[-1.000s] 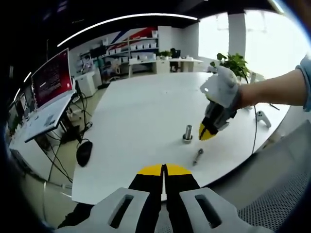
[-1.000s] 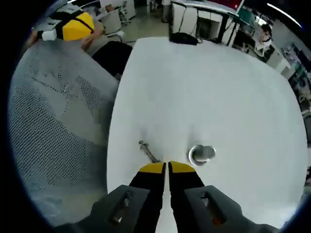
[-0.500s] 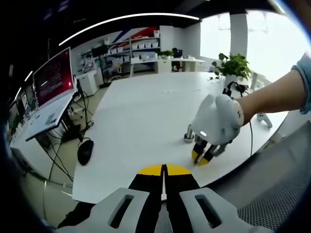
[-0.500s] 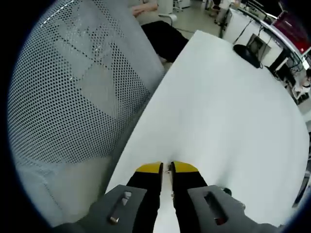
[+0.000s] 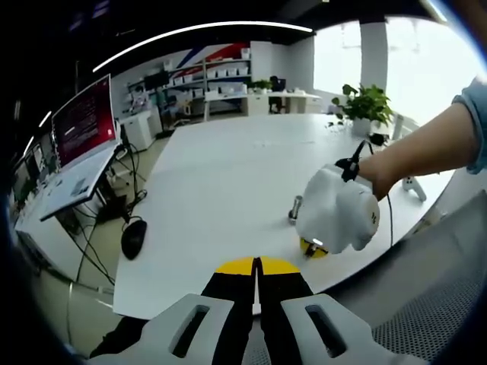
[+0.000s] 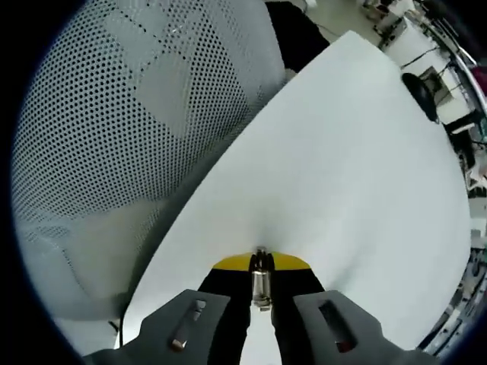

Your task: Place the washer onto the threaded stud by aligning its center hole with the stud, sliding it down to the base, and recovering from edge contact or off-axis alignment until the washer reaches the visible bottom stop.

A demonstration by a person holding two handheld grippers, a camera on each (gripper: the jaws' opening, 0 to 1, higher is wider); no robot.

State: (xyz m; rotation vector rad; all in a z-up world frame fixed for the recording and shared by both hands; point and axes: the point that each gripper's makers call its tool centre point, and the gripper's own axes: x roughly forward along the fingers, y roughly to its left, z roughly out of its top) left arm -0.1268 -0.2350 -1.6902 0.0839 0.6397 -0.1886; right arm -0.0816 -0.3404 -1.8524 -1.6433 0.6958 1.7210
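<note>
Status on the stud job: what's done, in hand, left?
Done: nothing seated that I can see. In hand: right gripper is shut on a slim metal piece near the table edge. Left: carry it to the upright stud, align, slide to the base. Left gripper is shut, empty.

No readable text; red monitor screen (image 5: 80, 122) at 10 o'clock, left gripper view, lettering too blurred.

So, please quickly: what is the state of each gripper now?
Left gripper: shut, holding nothing.
Right gripper: shut on a small metal bolt at the table edge.
</note>
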